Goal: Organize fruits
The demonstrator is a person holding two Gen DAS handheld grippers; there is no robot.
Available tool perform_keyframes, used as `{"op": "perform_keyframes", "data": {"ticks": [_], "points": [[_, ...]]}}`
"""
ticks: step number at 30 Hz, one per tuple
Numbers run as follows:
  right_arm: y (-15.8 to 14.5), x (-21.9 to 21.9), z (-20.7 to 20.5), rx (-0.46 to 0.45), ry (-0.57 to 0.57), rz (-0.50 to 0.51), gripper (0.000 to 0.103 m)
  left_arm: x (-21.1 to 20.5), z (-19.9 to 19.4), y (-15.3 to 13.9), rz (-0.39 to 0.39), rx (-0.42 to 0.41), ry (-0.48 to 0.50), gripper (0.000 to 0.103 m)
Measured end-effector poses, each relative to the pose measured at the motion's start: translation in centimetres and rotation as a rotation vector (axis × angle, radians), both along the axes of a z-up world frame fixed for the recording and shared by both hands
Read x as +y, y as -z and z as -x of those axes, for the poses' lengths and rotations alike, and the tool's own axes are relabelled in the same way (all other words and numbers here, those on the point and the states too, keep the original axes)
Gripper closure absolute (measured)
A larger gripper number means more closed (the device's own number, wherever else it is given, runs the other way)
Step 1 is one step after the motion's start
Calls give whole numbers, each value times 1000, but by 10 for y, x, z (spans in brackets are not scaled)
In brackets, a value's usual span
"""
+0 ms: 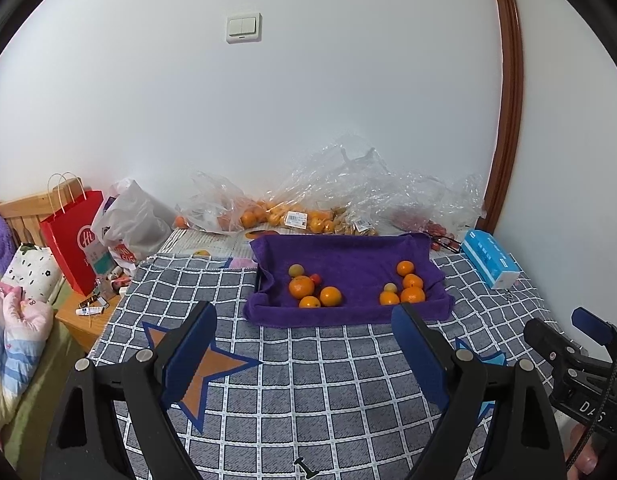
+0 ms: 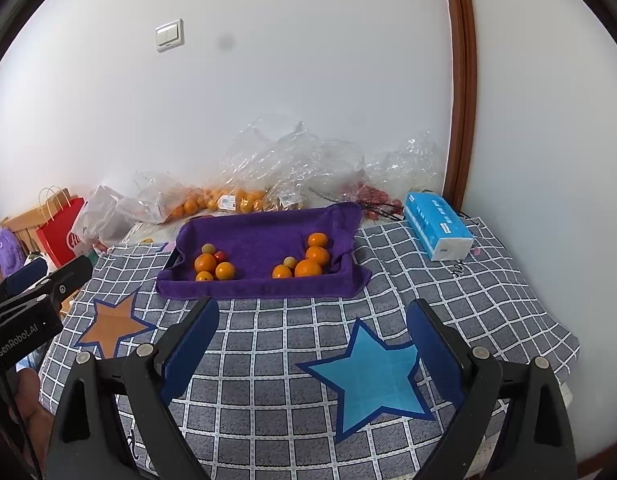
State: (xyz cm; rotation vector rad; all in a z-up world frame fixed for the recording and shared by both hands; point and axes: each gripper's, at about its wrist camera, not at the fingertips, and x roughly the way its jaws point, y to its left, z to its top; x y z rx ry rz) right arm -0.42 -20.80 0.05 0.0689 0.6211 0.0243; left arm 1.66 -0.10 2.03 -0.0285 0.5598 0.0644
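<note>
A tray lined with a purple towel [image 1: 348,258] [image 2: 264,232] sits on the checked cloth ahead of both grippers. Inside it lie two clusters of fruit. The left cluster [image 1: 308,288] [image 2: 212,266] has oranges, a pale round fruit and a small red one. The right cluster [image 1: 404,288] [image 2: 304,260] has oranges and one pale fruit. My left gripper [image 1: 304,344] hovers open over the cloth in front of the tray, nothing between its fingers. My right gripper [image 2: 312,340] is likewise open and empty, short of the tray's front edge.
Clear plastic bags of oranges [image 1: 292,216] [image 2: 228,200] and red fruit [image 2: 372,196] lie along the wall behind the tray. A blue tissue pack [image 1: 492,258] [image 2: 438,228] sits at the right. A red paper bag [image 1: 74,240] and bedding stand at left.
</note>
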Motion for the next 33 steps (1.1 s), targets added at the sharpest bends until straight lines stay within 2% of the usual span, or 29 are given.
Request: {"op": "perform_keyframes", "data": {"ticks": [33], "points": [[5,3,-2,15,3,-2,9,2,0,2,-2,5,-11,14]]}}
